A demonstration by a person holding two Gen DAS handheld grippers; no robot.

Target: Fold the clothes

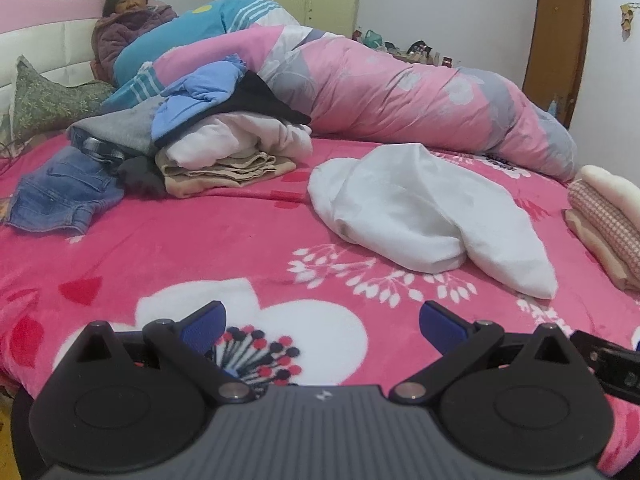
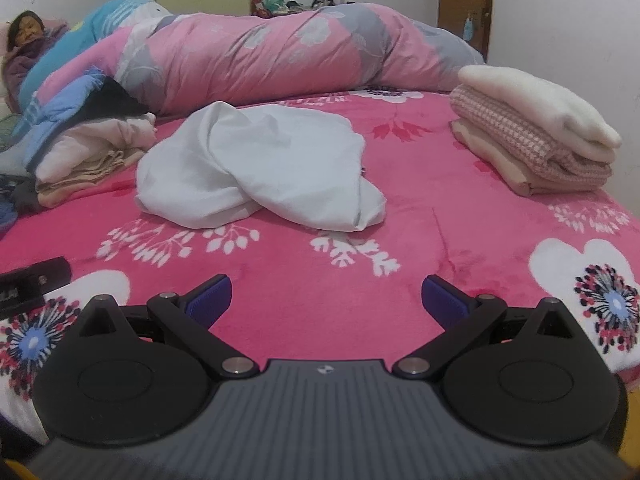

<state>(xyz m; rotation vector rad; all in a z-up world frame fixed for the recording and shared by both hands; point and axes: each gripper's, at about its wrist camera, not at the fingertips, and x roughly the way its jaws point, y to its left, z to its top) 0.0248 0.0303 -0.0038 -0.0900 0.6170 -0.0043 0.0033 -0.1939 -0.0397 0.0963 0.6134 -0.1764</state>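
**Left wrist and right wrist views: both grippers empty, white garment ahead**

Left gripper (image 1: pixel 322 328) and right gripper (image 2: pixel 326 300) hover low over the blanket (image 2: pixel 400 264), jaws spread, holding nothing. Ahead of both, between them, lies the rumpled white garment (image 2: pixel 256 168), apart from the other clothes, likely set out for folding. Far left: loose pile (image 1: pixel 192 136). Far right: folded stack (image 2: pixel 532 140), probably sorted.
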